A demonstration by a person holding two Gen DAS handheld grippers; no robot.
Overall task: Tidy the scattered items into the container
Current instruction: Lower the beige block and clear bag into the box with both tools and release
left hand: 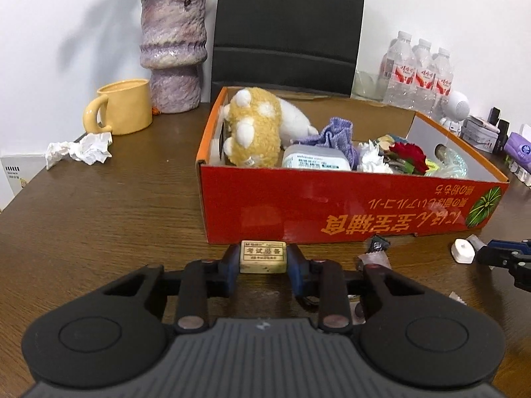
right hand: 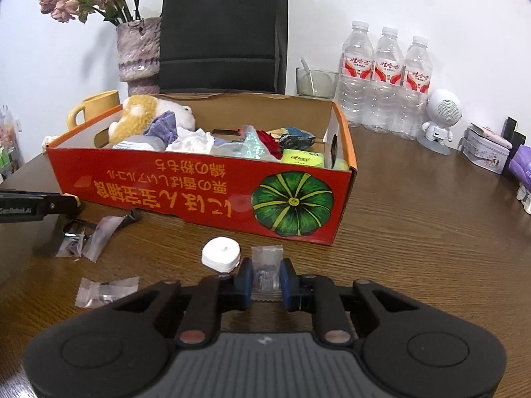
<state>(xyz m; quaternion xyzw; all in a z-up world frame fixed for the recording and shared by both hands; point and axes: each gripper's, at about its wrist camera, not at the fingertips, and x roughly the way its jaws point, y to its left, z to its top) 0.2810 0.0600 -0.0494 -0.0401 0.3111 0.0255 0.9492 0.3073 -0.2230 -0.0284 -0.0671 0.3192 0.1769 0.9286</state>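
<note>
The red cardboard box [left hand: 348, 212] stands on the wooden table, holding a plush toy [left hand: 255, 126], a purple cloth, tissues and other items; it also shows in the right wrist view [right hand: 199, 192]. My left gripper [left hand: 263, 260] is shut on a beige eraser [left hand: 263, 256] just in front of the box's near wall. My right gripper [right hand: 265, 277] is shut on a small clear plastic packet [right hand: 266, 270] on the table, next to a white round cap [right hand: 220, 253]. More clear packets [right hand: 106, 290] lie to the left of it.
A crumpled tissue [left hand: 79, 149], a yellow mug [left hand: 121, 107] and a purple vase [left hand: 172, 53] stand left of the box. Water bottles [right hand: 385, 79], a glass, a white robot figure [right hand: 439, 117] and tins stand at the right. A black bag stands behind the box.
</note>
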